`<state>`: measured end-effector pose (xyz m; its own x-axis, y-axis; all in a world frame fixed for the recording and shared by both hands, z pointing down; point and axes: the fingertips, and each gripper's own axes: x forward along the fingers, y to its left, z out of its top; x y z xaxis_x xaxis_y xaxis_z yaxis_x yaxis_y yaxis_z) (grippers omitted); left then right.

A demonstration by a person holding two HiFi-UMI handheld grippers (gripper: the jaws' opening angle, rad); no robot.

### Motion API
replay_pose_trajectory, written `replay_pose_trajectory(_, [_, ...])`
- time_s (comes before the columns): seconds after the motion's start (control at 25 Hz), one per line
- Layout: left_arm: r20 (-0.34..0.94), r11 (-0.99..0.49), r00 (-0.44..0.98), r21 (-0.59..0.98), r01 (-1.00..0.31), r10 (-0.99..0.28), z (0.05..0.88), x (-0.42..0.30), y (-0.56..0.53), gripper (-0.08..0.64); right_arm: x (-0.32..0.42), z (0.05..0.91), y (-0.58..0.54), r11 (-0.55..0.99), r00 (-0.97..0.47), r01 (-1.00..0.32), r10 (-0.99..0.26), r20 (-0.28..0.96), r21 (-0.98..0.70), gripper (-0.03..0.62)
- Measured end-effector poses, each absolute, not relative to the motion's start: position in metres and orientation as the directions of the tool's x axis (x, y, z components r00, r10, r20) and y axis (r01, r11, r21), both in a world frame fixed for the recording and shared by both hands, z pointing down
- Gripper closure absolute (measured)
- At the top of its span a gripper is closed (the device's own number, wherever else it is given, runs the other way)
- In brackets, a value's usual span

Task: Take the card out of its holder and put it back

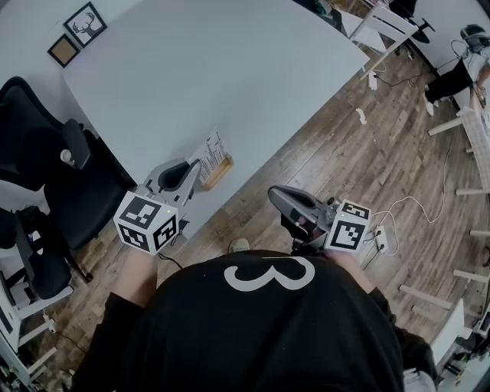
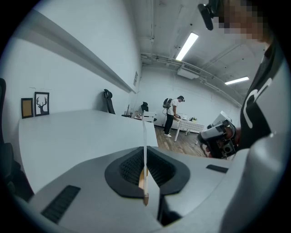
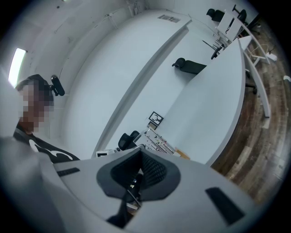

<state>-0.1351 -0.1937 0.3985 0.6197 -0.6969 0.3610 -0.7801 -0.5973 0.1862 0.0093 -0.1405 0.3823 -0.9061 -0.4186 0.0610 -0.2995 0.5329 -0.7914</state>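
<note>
A printed white card [image 1: 210, 148] stands upright in a small wooden holder [image 1: 220, 173] near the front edge of the white table [image 1: 230, 69]. My left gripper [image 1: 196, 170] reaches it from the left and its jaws are shut on the card's near edge. In the left gripper view the card [image 2: 144, 145] is edge-on, rising from between the jaws [image 2: 148, 200], with the wood of the holder [image 2: 142, 178] beside it. My right gripper [image 1: 274, 195] hangs over the floor off the table's edge, shut and empty [image 3: 134, 191]. It looks toward the card [image 3: 159, 143] and the holder [image 3: 183, 155].
Black office chairs [image 1: 46, 176] stand left of the table. Two framed pictures [image 1: 84, 23] sit at its far corner. White chairs [image 1: 387, 27] and a cable with a power strip [image 1: 380, 239] are on the wooden floor to the right. A person [image 2: 172, 116] stands far off.
</note>
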Motion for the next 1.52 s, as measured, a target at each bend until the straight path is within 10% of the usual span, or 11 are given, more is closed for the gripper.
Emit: replay_pose_trajectory(1.52, [0.381, -0.506, 0.534, 0.18, -0.843, -0.755, 0.402, -0.1346, -0.1984, 0.535, 0.012, 0.3896, -0.1387, 0.52, -0.902, -0.295, -0.428, 0.054, -0.802, 0.581])
